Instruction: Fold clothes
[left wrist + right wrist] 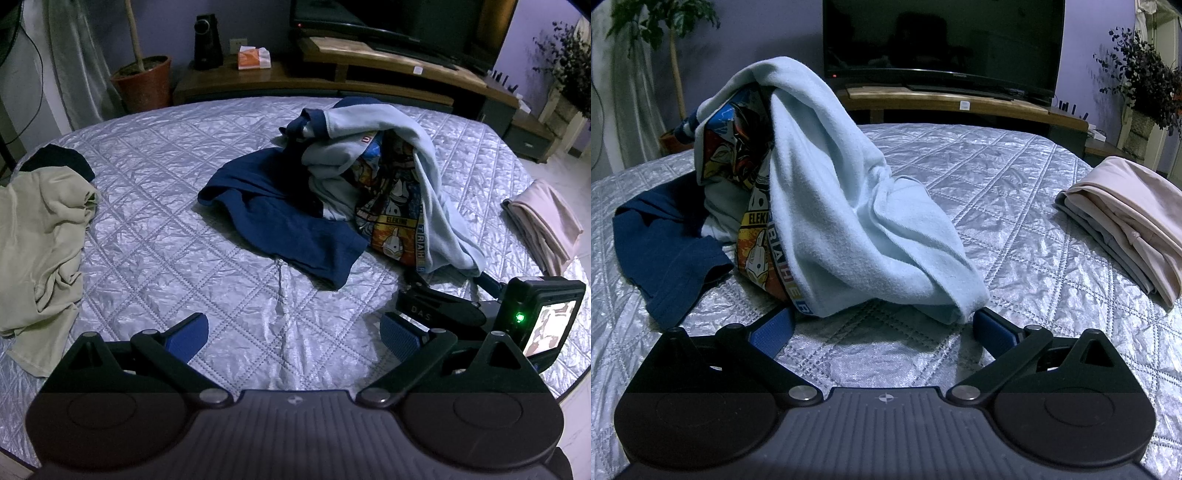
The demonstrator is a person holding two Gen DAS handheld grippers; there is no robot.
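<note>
A light blue shirt (406, 147) with a colourful cartoon print and dark blue sleeves lies crumpled in a heap in the middle of the bed; up close, the same light blue shirt (857, 221) fills the right wrist view. My left gripper (293, 332) is open over bare quilt in front of the heap, with nothing between its fingers. My right gripper (884, 328) is open, its fingers on either side of the shirt's near hem, just short of it. In the left wrist view the right gripper's body (480, 314) shows at lower right.
A crumpled beige garment (40, 236) lies at the bed's left edge beside a dark one (62, 162). A folded pink garment (1126, 218) rests at the right. Beyond the silver quilt (166, 221) stand a TV (942, 37), a wooden stand and a potted plant (144, 81).
</note>
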